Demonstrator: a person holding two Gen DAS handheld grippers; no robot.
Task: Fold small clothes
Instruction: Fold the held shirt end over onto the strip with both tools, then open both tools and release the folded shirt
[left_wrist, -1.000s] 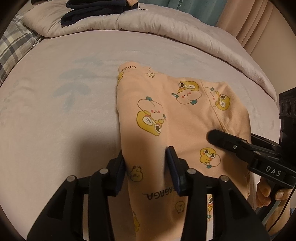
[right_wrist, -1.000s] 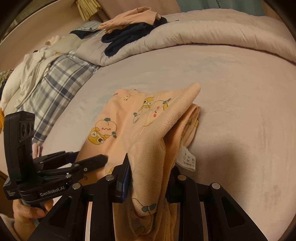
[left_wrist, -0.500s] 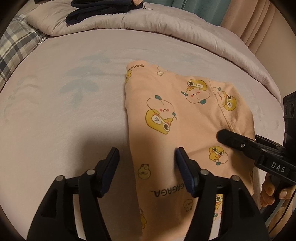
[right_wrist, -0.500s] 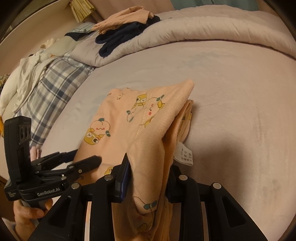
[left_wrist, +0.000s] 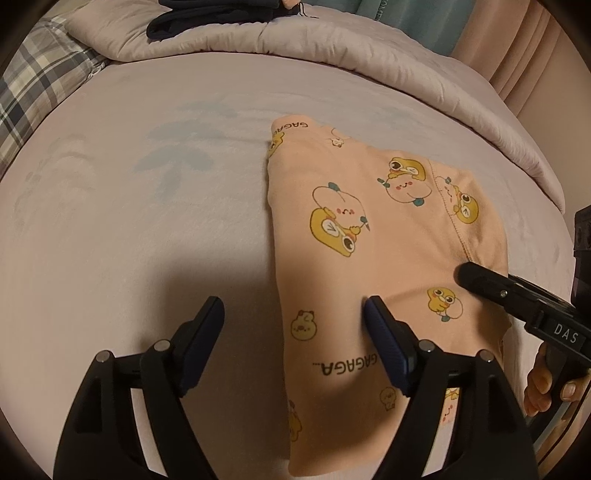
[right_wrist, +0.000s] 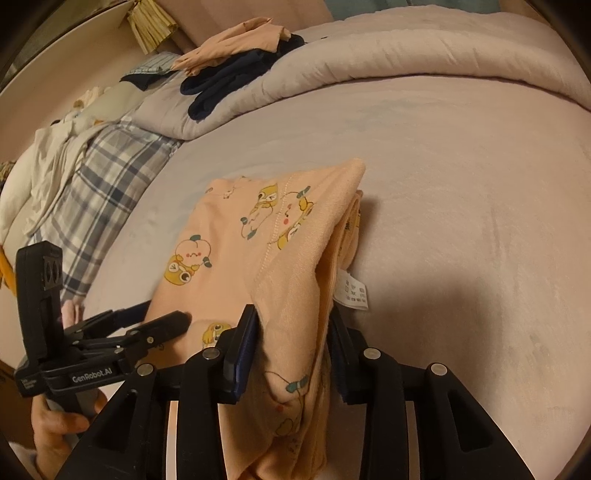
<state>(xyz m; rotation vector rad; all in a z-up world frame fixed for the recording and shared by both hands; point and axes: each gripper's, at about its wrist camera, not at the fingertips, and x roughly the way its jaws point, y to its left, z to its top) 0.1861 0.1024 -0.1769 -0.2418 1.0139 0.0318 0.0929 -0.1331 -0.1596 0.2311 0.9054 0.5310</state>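
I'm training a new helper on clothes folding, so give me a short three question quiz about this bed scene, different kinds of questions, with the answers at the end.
1. True or false: the peach garment lies on the bed sheet.
2. Which gripper has a fold of the garment bunched between its fingers? A. left gripper B. right gripper C. neither
3. Fill in: the white care label sticks out on the garment's ____ edge in the right wrist view.

Key
1. True.
2. B; its jaws are opening, with cloth between them. The left gripper's jaws are opening too, one finger on each side of the garment's left edge.
3. Right.
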